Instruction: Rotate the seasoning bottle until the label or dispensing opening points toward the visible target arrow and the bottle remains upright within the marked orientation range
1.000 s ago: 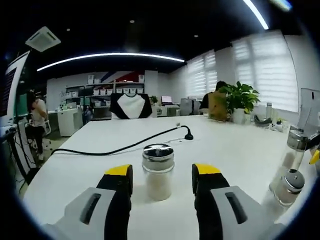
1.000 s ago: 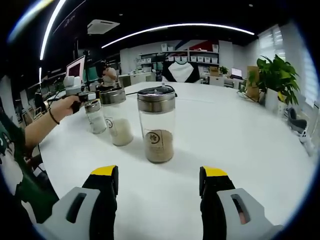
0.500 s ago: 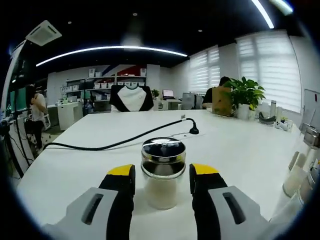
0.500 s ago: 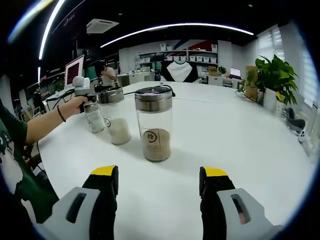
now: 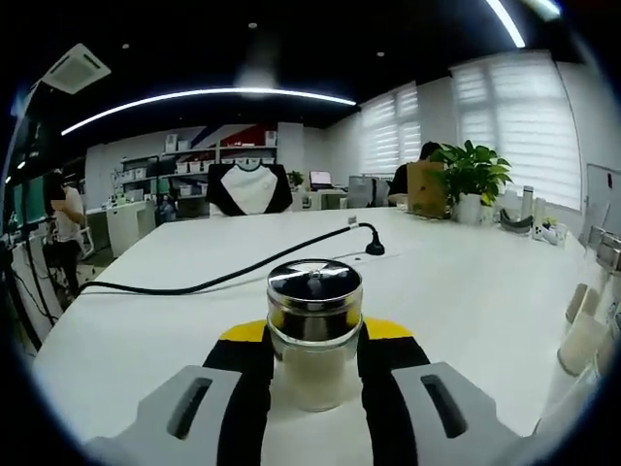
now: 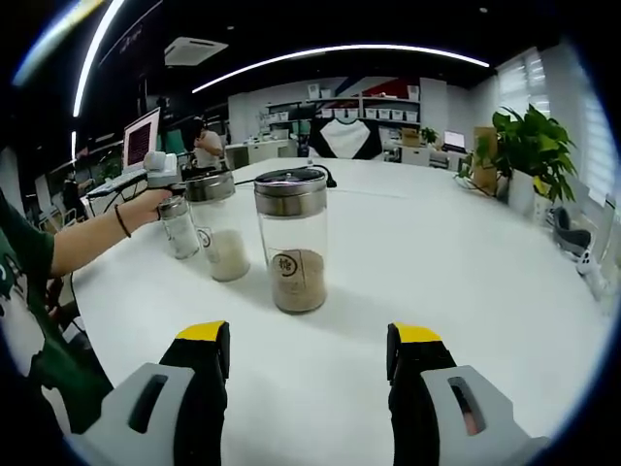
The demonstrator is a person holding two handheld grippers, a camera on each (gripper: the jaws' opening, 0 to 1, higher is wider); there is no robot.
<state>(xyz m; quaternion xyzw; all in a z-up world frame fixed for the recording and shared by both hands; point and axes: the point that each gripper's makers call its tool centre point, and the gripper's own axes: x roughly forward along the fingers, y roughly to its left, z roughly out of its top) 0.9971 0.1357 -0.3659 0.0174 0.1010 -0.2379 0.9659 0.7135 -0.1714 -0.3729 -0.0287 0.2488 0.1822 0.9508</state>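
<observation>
Closing in since a second ago, the left hand-held gripper point(image 5: 312, 335) now clamps the small steel-capped glass seasoning bottle of white grains point(image 5: 313, 330), upright near the white counter's point(image 5: 466, 291) near edge; the right hand-held gripper point(image 6: 308, 354) hangs open.

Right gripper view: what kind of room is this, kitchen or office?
Likely an open-plan office or lab, not a kitchen. The seasoning jars stand on a long white table, with storage-box shelves on the back wall, a monitor at a desk, and a potted plant.
</observation>
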